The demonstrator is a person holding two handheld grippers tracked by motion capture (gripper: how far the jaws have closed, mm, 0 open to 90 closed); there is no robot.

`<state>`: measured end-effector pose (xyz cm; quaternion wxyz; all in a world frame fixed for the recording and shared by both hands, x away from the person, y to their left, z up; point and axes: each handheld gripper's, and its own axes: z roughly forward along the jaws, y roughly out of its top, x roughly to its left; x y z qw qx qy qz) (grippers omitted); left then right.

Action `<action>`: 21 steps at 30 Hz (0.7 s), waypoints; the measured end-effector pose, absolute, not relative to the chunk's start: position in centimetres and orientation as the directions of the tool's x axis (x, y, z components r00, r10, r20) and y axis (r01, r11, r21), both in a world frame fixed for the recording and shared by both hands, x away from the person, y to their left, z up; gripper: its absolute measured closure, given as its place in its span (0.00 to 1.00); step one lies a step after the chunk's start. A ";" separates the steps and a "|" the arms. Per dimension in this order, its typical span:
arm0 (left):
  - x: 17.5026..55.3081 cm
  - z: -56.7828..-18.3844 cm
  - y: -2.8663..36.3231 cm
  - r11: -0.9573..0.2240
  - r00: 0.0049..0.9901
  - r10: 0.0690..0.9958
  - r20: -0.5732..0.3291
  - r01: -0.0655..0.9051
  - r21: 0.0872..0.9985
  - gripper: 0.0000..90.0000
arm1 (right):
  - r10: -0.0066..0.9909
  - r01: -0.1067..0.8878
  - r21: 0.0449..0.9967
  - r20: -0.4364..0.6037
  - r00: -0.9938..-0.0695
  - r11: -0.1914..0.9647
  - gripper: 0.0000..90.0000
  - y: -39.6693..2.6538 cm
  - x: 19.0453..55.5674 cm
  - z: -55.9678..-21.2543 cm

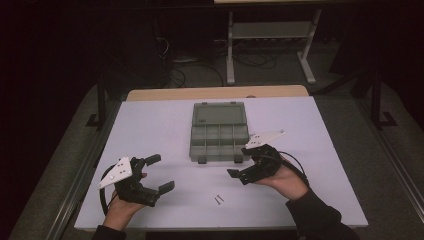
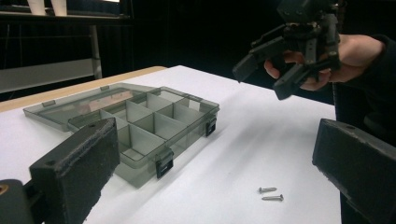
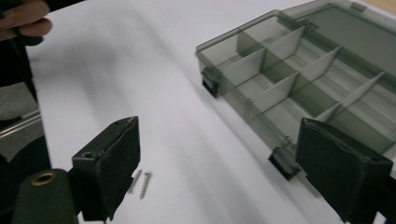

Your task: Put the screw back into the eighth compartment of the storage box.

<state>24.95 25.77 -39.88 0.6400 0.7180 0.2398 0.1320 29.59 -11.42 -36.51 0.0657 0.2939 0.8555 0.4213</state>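
On the table: two screws (image 1: 218,199) lie loose, awaiting sorting.
Organizer box (image 1: 219,131): lid open, compartments ready.
Right gripper (image 1: 242,161): jaws spread, empty, nearing screws.
Left gripper (image 1: 161,173): spread, idle.

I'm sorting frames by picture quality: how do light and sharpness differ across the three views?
High view: dim and soft, the room around the white table nearly black, the screws tiny. Left gripper view: background black, the compartment box fairly sharp, near jaws soft. Right gripper view: brighter, with some blur over the far table; the screws are readable.
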 end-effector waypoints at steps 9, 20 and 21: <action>24.9 -39.9 25.7 -0.071 0.851 0.512 -0.114 0.174 0.982 0.00 | 0.527 0.456 0.739 0.160 -0.834 0.497 0.22 -10.5 28.8 -37.7; 24.9 -39.9 25.7 -0.072 0.853 0.510 -0.113 0.172 0.982 0.00 | 0.479 0.449 0.712 0.179 -0.860 0.540 0.44 -9.3 28.3 -38.8; 24.9 -39.9 25.7 -0.072 0.853 0.510 -0.113 0.173 0.982 0.00 | 0.471 0.439 0.714 0.171 -0.865 0.546 0.46 -9.2 28.3 -38.9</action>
